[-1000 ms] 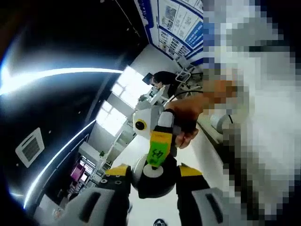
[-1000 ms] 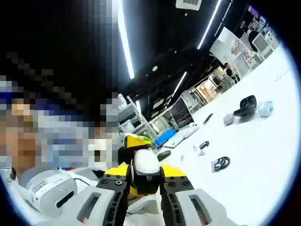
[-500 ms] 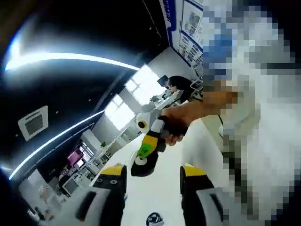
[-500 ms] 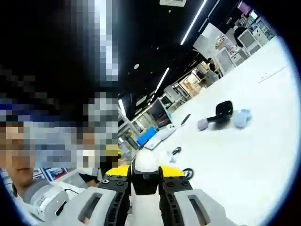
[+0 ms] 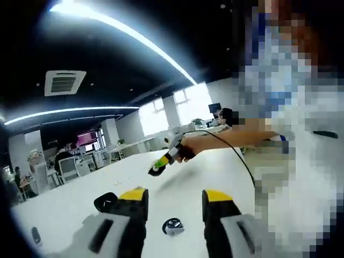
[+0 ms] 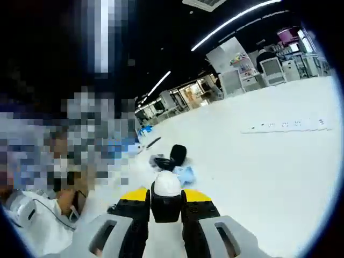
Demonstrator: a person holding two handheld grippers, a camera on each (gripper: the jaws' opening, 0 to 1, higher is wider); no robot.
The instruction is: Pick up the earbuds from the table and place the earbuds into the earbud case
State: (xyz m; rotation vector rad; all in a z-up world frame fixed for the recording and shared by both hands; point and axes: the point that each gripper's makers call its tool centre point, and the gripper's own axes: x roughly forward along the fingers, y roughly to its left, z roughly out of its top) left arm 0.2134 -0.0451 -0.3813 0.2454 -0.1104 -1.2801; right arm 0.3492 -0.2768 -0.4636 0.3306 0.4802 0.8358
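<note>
The right gripper (image 6: 166, 200) has its two jaws closed tight on a small earbud case (image 6: 166, 194), which is black below with a round white top. The case stands up between the jaws, with its long side running the same way as the jaws and its white end pointing away from the camera. Past the white top, a little way off on the white table (image 6: 258, 177), sit an open black case (image 6: 176, 155) and a pale blue thing (image 6: 186, 174) just beside it. To the right of the jaws the table is bare and wide, with lots of room, and a long white power strip (image 6: 285, 126) lies far off near that side. In the left gripper view, the left gripper (image 5: 174, 201) has its jaws wide apart with nothing between them. A small dark and white earbud (image 5: 172, 226) lies on the table (image 5: 75, 201) in the gap between the jaws. A black thing (image 5: 106, 201) sits just by the left jaw. Farther ahead a hand (image 5: 185, 149) holds the right gripper (image 5: 157, 169) up over the table, with a green label on it too small to read.
</note>
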